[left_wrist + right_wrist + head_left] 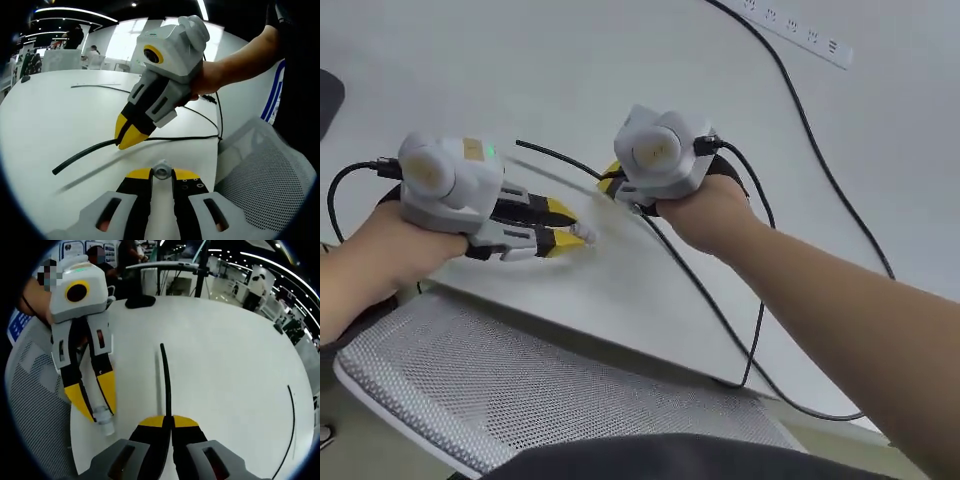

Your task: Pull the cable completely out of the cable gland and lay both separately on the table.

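White desk (620,290), bright open office. Left tongs (570,225) pinch the cable gland (104,421). Right tongs (167,419) clamp the black cable (165,375), which runs straight out from them across the desk.

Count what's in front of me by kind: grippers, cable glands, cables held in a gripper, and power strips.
grippers: 2 (left gripper, right gripper)
cable gland: 1, in the left gripper's jaws
cable: 1, in the right gripper's jaws
power strip: 1
total: 5
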Tool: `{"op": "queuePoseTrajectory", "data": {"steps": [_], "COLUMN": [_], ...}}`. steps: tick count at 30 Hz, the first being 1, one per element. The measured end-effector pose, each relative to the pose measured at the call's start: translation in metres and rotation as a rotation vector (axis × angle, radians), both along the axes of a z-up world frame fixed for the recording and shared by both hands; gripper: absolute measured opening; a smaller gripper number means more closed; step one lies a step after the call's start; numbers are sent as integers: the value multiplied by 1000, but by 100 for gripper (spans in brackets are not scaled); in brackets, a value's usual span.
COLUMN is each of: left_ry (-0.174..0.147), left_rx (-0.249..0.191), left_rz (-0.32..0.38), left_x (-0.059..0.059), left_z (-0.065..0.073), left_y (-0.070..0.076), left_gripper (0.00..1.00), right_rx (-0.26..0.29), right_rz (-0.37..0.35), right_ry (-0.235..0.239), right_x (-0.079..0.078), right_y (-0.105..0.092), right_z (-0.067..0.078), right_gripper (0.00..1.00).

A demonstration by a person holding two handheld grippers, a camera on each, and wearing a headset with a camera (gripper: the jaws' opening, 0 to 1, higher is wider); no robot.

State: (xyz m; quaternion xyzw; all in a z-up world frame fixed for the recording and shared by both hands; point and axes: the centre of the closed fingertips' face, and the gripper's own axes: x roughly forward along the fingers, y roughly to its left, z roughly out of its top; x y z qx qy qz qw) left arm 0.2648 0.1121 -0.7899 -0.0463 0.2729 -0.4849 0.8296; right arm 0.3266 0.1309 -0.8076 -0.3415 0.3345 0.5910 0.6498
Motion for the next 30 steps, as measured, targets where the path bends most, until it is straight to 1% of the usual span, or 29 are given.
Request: {"op": "queuePoseTrajectory", "data": {"steps": [3,6,12,15,16,19,24,25,30], "left_ry": [1,7,19,21,18,24,17,24,20], "left_rx": [1,6,19,38,38,31,45,51,55], "left_rz": [-6,0,0,-9,-9,-2,-9,-6,-7], "left_x": [0,1,0,-2,-2,-1,-1,-1,0], "left_z": [-1,-6,-15,-21,-20,-19,-20,-21,-22], "left_y": [-1,1,1,1,1,1,1,2,2], "left_gripper": [15,15,15,15,15,15,16,16,16], "right_rx": [6,6,-2,-4,-5,-8,-10,-9,-7], "right_rz": [-5,4,7,4,6,7,15,15,9], "right_ry": [11,9,9,10,6,7,-5,-6,-2], "right_x": [-1,-4,-2,-2,-1,-2,-2,-2,-1], "right_y": [2,3,4,4,4,4,5,5,5], "right_z": [-2,-6,-9,-11,-11,-13,-14,-14,-13], "right_gripper": [0,0,0,0,0,0,0,0,0]}}
